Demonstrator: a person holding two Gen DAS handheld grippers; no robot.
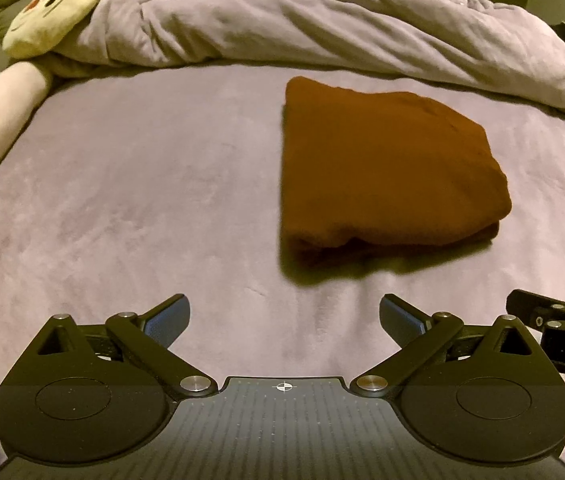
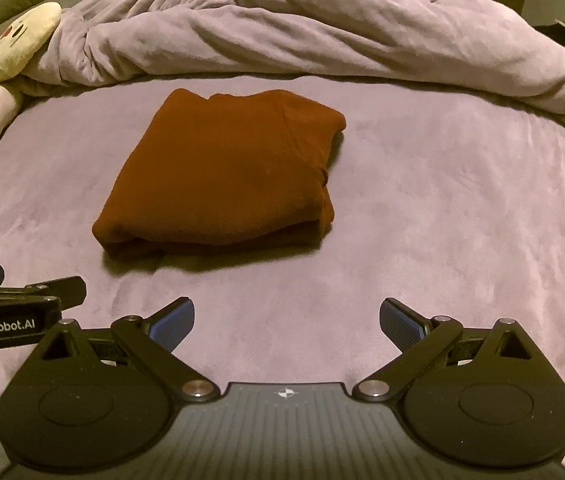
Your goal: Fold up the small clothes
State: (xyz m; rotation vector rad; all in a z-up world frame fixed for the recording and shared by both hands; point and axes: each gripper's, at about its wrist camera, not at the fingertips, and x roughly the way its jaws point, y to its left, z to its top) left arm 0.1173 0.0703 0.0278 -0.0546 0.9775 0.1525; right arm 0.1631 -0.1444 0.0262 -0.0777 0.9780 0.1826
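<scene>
A rust-brown garment folded into a thick soft rectangle [image 2: 222, 176] lies flat on the mauve plush-covered bed [image 2: 442, 220], roughly mid-bed and short of the rumpled mauve duvet [image 2: 322, 28] heaped along the far edge. The left hand-held gripper [image 1: 284, 318] hovers over the near edge, its blue-padded fingers [image 1: 168, 318] spread wide with nothing between them. The right hand-held gripper [image 2: 286, 320] hangs alongside, likewise released and empty. A cream plush toy [image 1: 52, 14] rests at the far left corner.
</scene>
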